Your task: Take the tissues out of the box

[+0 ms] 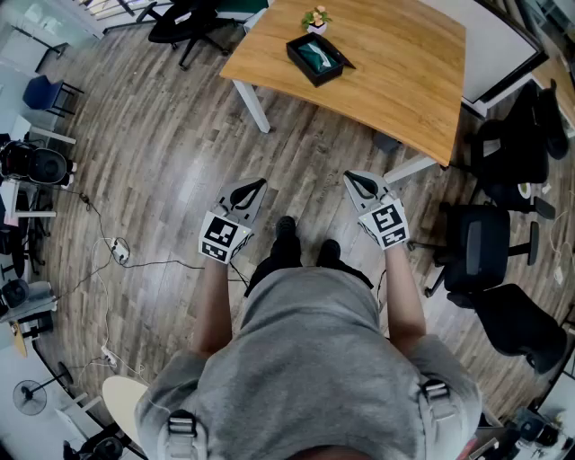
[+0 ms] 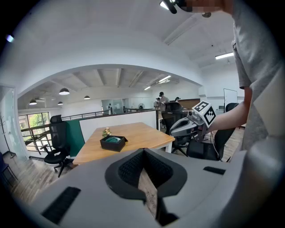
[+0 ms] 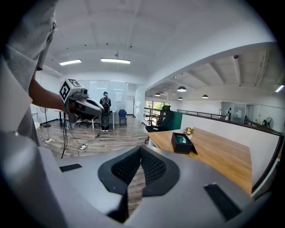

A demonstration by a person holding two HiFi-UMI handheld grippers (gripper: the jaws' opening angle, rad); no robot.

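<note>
A black tissue box [image 1: 316, 58] with teal tissue showing in its top stands on the wooden table [image 1: 395, 72], far ahead of me. The box [image 2: 113, 143] is also in the left gripper view and the box [image 3: 182, 143] in the right gripper view, small and distant. My left gripper [image 1: 254, 188] and right gripper [image 1: 356, 182] are held side by side over the floor, short of the table's near edge. Both are shut with nothing between their jaws. Each gripper sees the other: the right gripper [image 2: 174, 129] and the left gripper [image 3: 101, 108].
A small potted plant [image 1: 315, 17] stands behind the box. Black office chairs [image 1: 503, 225] crowd the right side, another chair [image 1: 184, 22] stands at the back left. Cables and a power strip [image 1: 117, 252] lie on the wooden floor at left. A person [image 3: 105, 110] stands far off.
</note>
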